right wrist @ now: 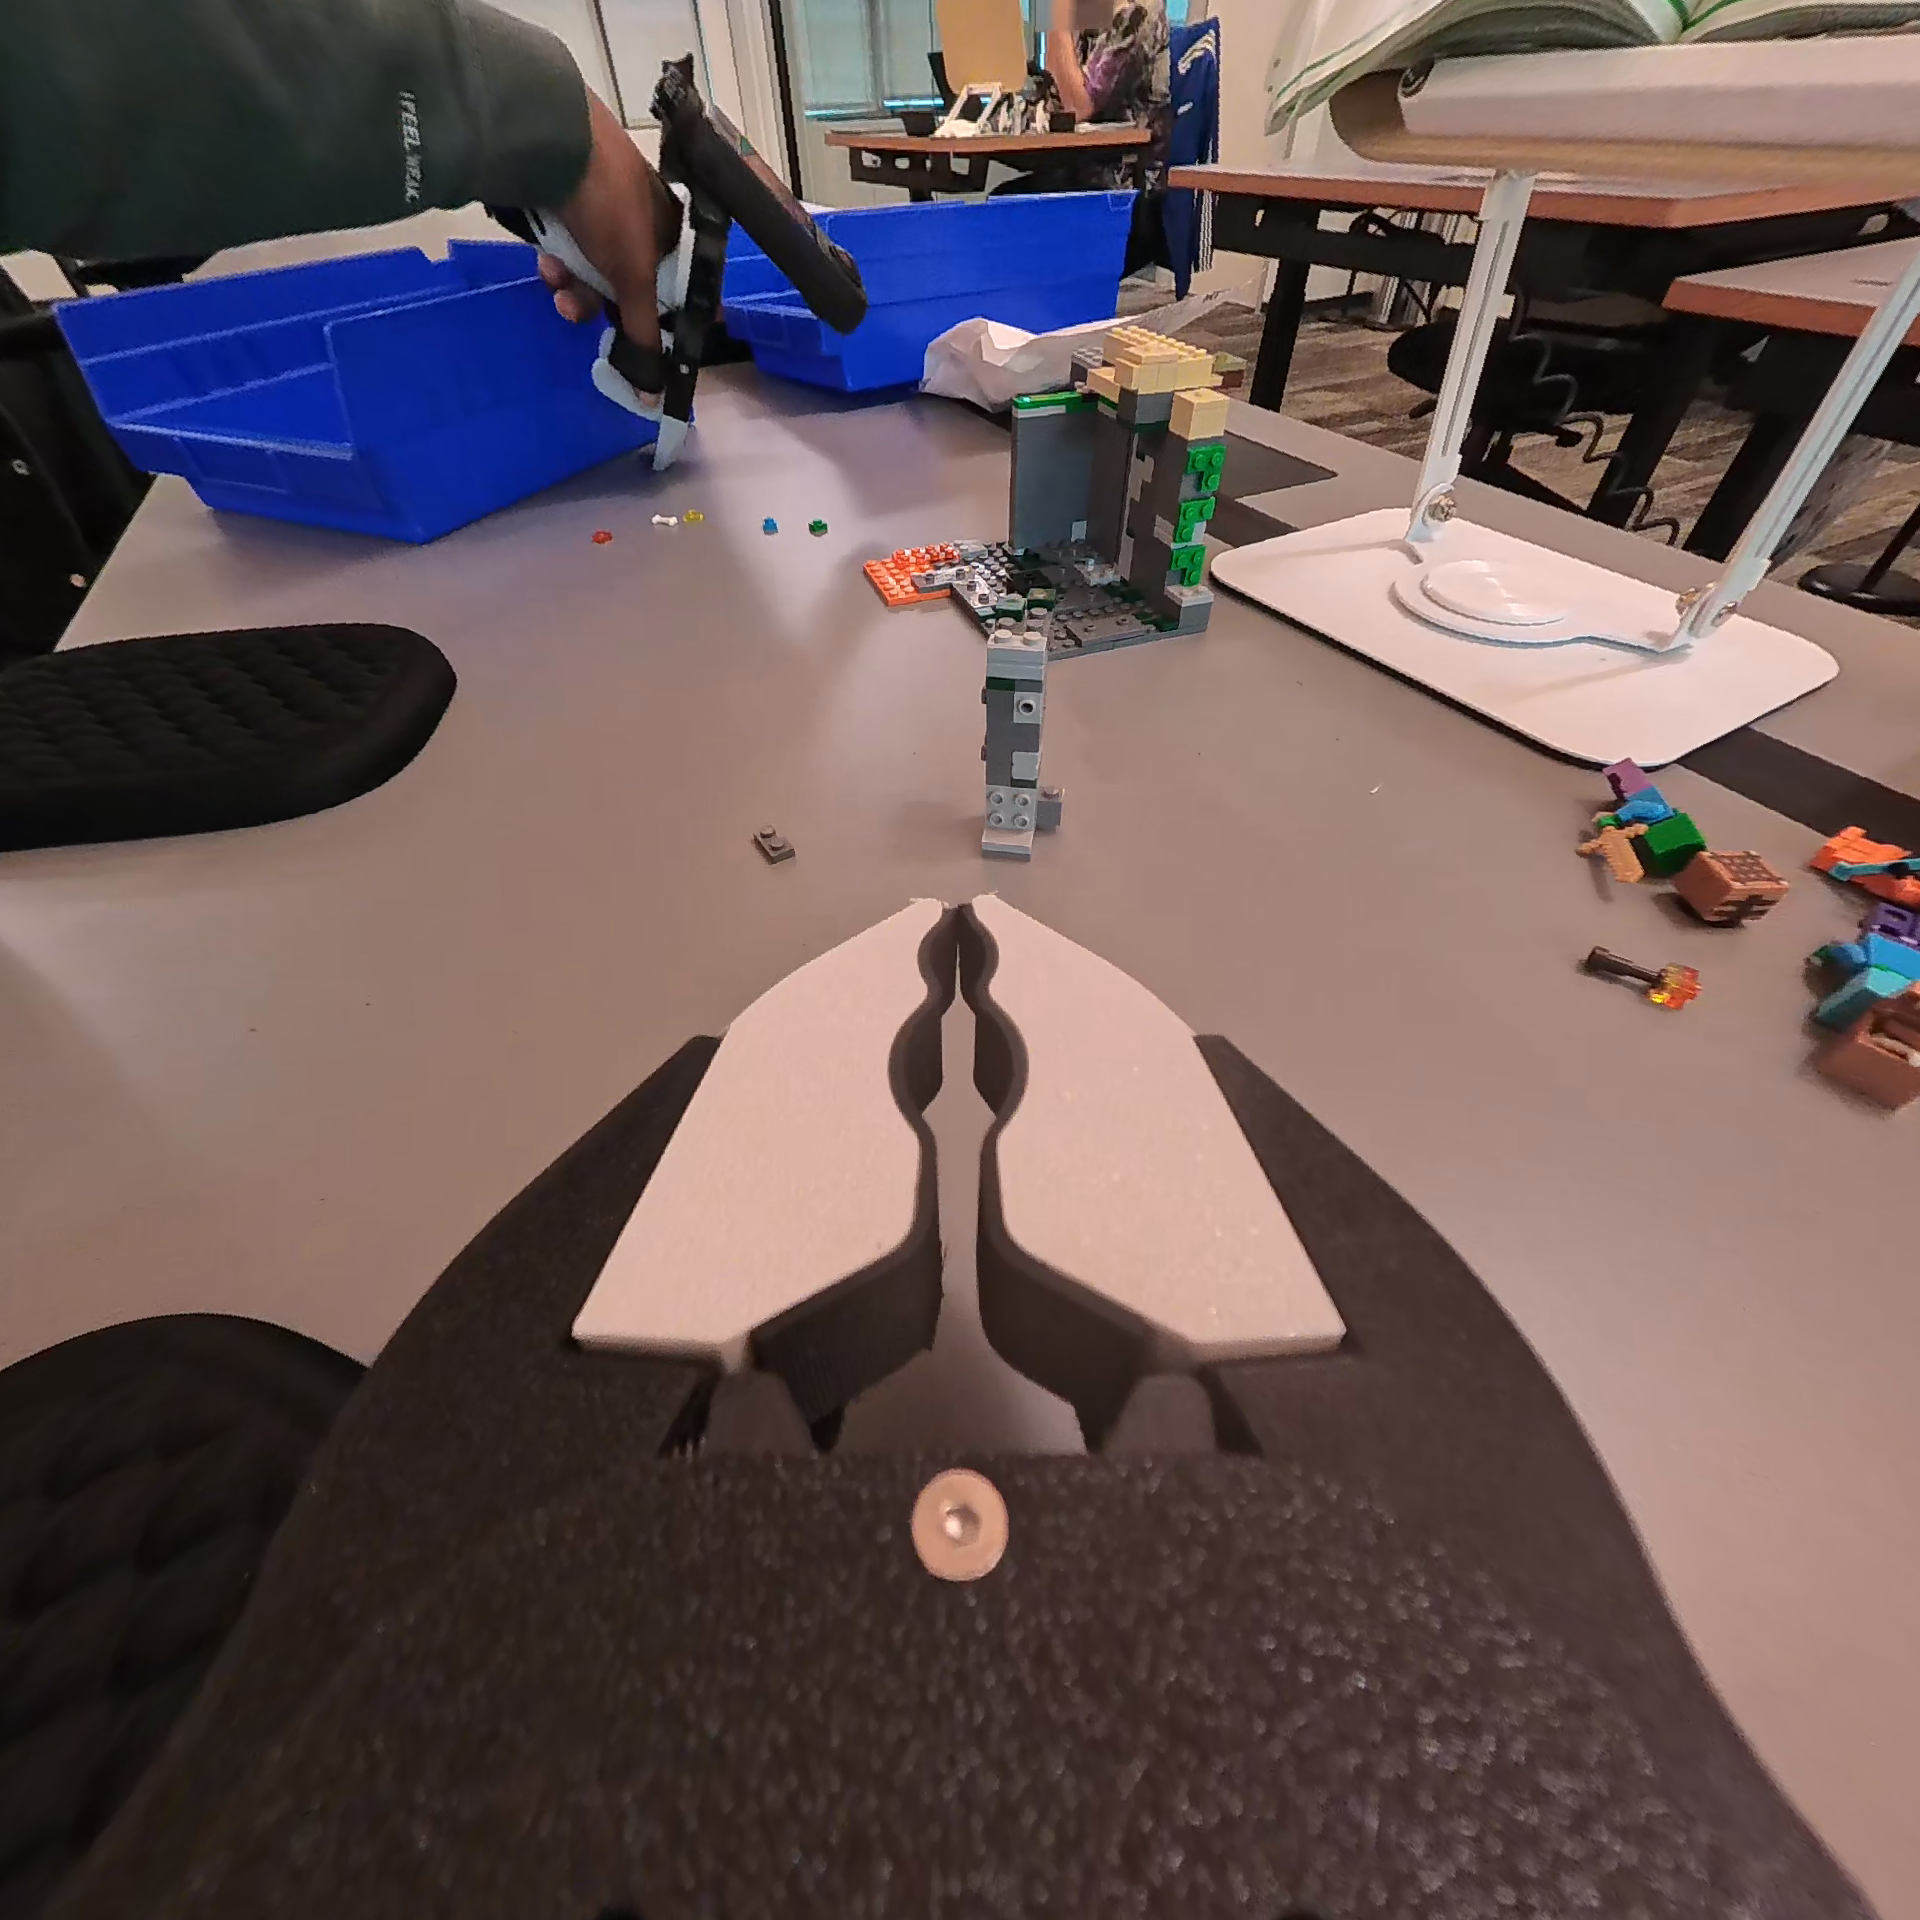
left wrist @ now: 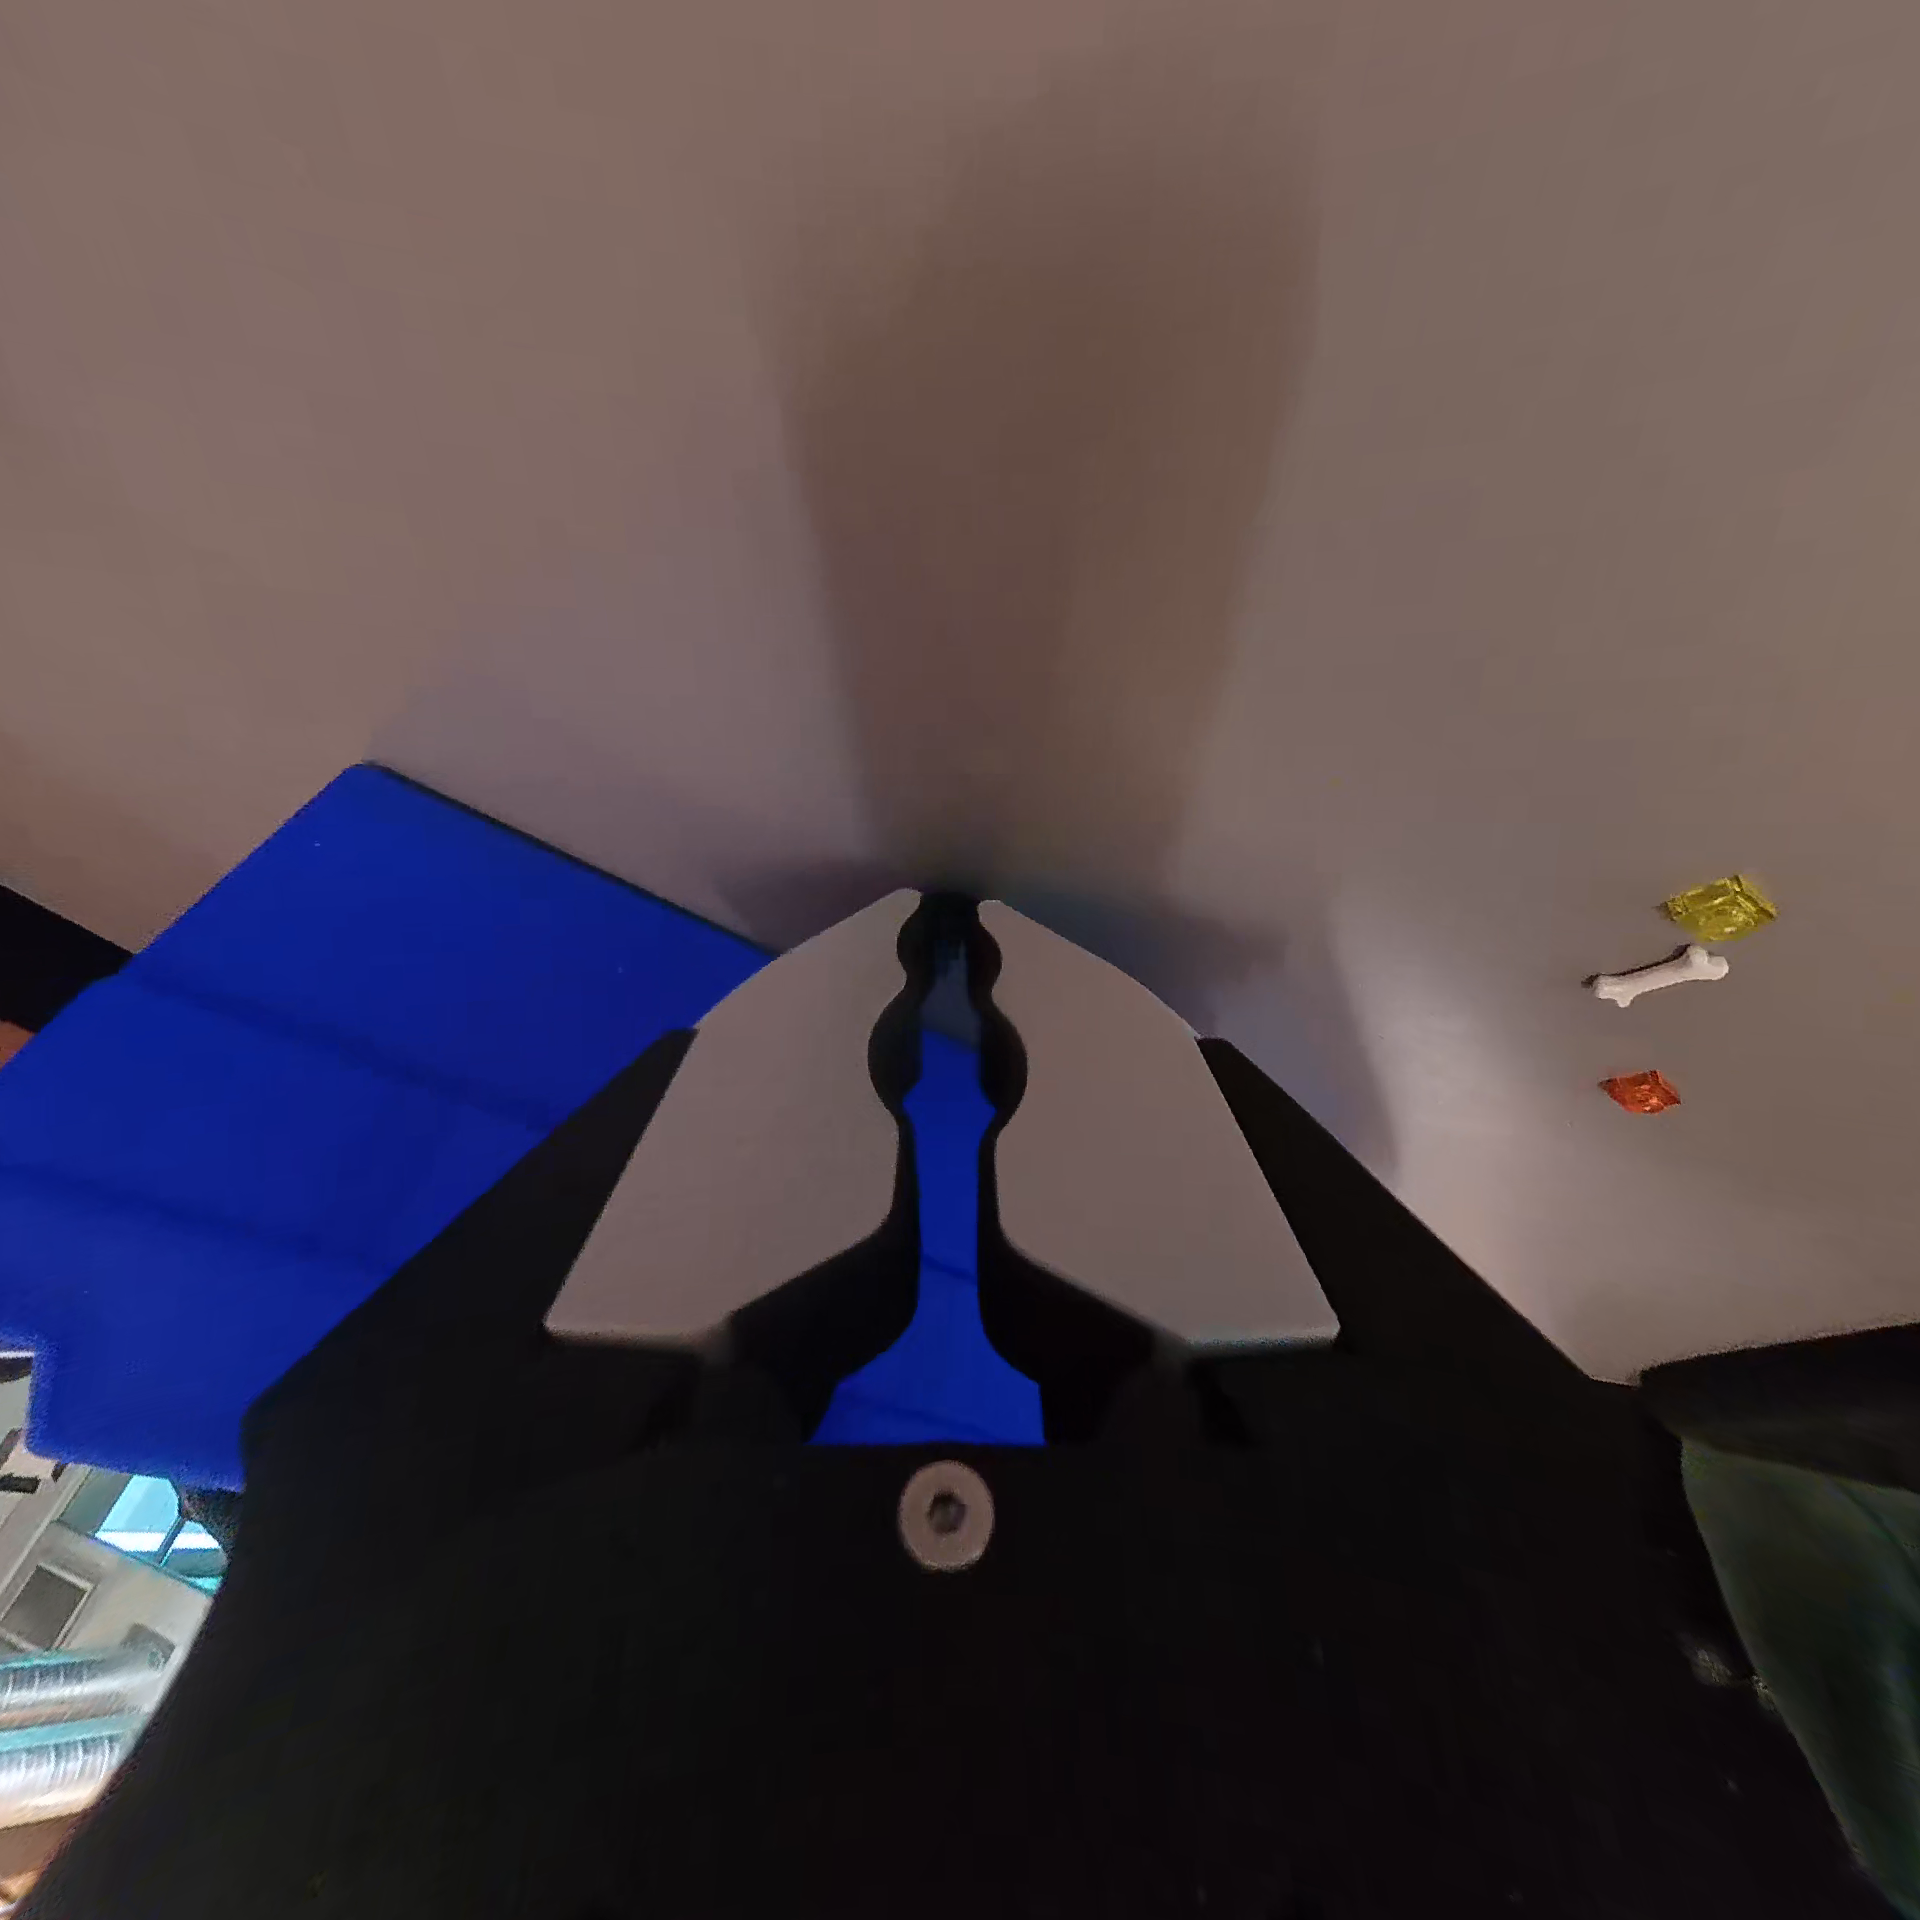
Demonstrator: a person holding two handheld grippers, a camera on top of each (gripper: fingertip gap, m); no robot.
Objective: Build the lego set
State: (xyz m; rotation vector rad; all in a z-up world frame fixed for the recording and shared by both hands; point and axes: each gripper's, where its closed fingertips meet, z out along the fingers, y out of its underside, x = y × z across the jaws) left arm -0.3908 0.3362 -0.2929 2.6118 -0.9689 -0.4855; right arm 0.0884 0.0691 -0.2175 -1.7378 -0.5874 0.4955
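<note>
In the left wrist view my left gripper (left wrist: 948, 906) points down at the grey table (left wrist: 520, 468), its fingertips nearly together on a small dark piece (left wrist: 943, 920). The right wrist view shows it (right wrist: 670, 452) touching the table beside a blue bin (right wrist: 343, 416). My right gripper (right wrist: 956, 906) is shut with nothing in it, low over the table. Ahead of it stand a grey brick pillar (right wrist: 1016, 748) and a small dark grey plate (right wrist: 774, 844). The partly built grey and green model (right wrist: 1112, 499) stands farther back.
Loose yellow (left wrist: 1720, 906), white bone (left wrist: 1660, 975) and orange (left wrist: 1642, 1093) pieces lie right of the left gripper. The blue bin (left wrist: 312, 1039) is to its left. A white lamp base (right wrist: 1517, 623), minifigure parts (right wrist: 1704, 852) and black chair backs (right wrist: 208, 717) border the table. Some 55 centimeters of space lies between my two pairs of fingers. The grey brick pillar (right wrist: 1016, 748) sits 11 centimeters or so from the ends of my right fingers.
</note>
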